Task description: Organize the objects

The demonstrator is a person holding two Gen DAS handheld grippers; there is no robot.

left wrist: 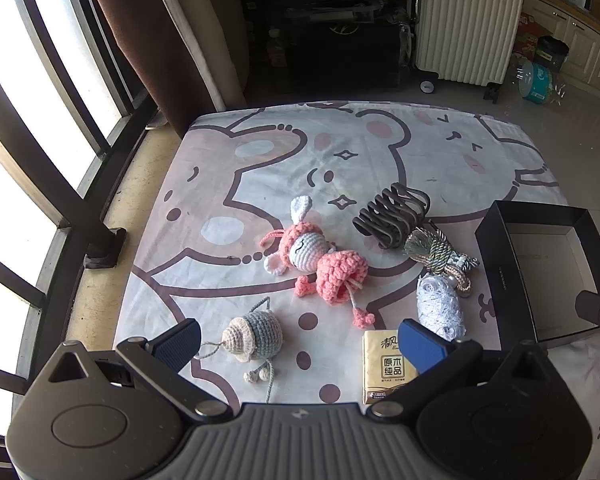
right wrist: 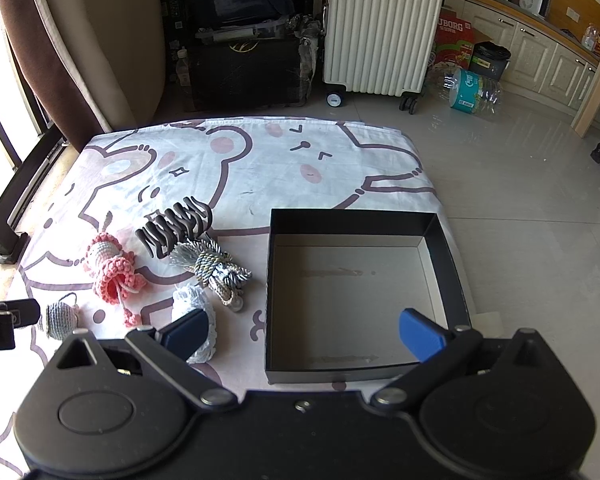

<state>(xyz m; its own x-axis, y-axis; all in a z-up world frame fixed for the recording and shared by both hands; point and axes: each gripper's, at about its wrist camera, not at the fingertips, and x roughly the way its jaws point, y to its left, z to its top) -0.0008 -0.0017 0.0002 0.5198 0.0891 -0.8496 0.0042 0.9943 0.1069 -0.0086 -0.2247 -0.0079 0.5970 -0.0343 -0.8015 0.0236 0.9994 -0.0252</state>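
On the bear-print cloth (left wrist: 260,152) lie a pink crochet doll (left wrist: 320,256), a grey crochet mouse (left wrist: 254,336), a dark hair claw (left wrist: 392,216), a tasselled cord bundle (left wrist: 436,252), a white lace piece (left wrist: 440,308) and a tissue pack (left wrist: 384,364). My left gripper (left wrist: 300,340) hangs open above the mouse and the tissue pack, holding nothing. A black box (right wrist: 448,256), empty inside, sits at the cloth's right. My right gripper (right wrist: 304,334) is open over the box's near left edge, its left finger (right wrist: 186,334) above the lace piece (right wrist: 204,308).
A cream suitcase (right wrist: 380,28) stands on the tiled floor beyond the cloth, beside dark bags (right wrist: 244,68). A window frame and brown curtain (left wrist: 148,40) run along the left. Cabinets (right wrist: 540,56) line the far right wall.
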